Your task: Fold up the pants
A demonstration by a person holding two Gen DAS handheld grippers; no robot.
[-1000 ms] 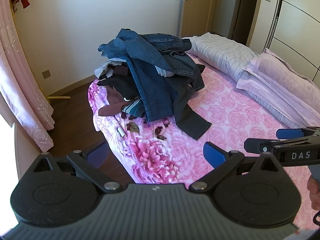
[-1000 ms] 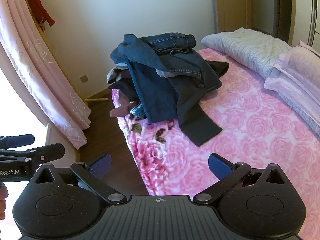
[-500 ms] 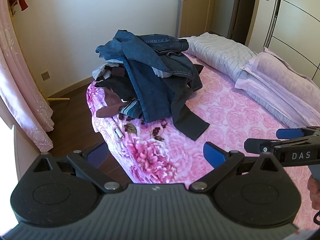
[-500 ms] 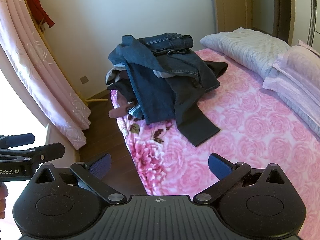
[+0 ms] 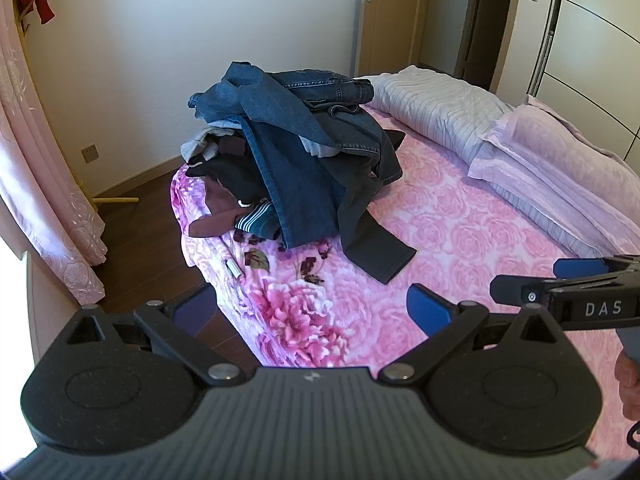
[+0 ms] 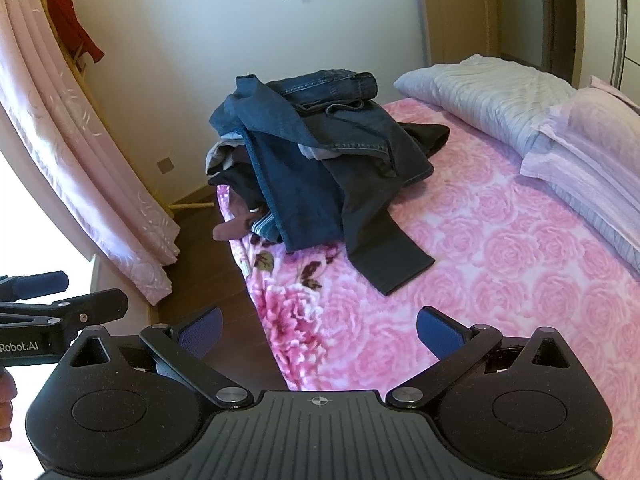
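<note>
**Both grippers wide open above the bed, pants still heaped**

The left gripper [image 5: 312,312] has its blue-padded fingers spread far apart with nothing between them; it hangs over the near corner of the bed [image 5: 460,232], touching no cloth. The right gripper [image 6: 318,330] is spread just as wide and is likewise empty, with floor under its left finger and the pink rose bedspread under its right.

The pants lie in a loose pile [image 5: 296,152] at the far left corner of the bed, well apart from both grippers. Blue jeans [image 5: 288,184] drape down the front of the heap, one leg reaching toward the bed's edge. Dark grey pants [image 5: 376,248] spill out to the right, a leg stretched flat on the spread. Under them sit darker clothes, a maroon piece and something striped. More folded denim sits on top.

The left view shows the right gripper from the side at its right edge, labelled "DAS", and part of a hand [image 5: 628,380] below it. The right view shows the left gripper at its left edge, and fingers [image 6: 6,400] under it, plus a red garment [image 6: 74,28] hanging by the curtain [image 6: 80,168]. Pillows [image 6: 500,96] lie along the bed's far side.
</note>
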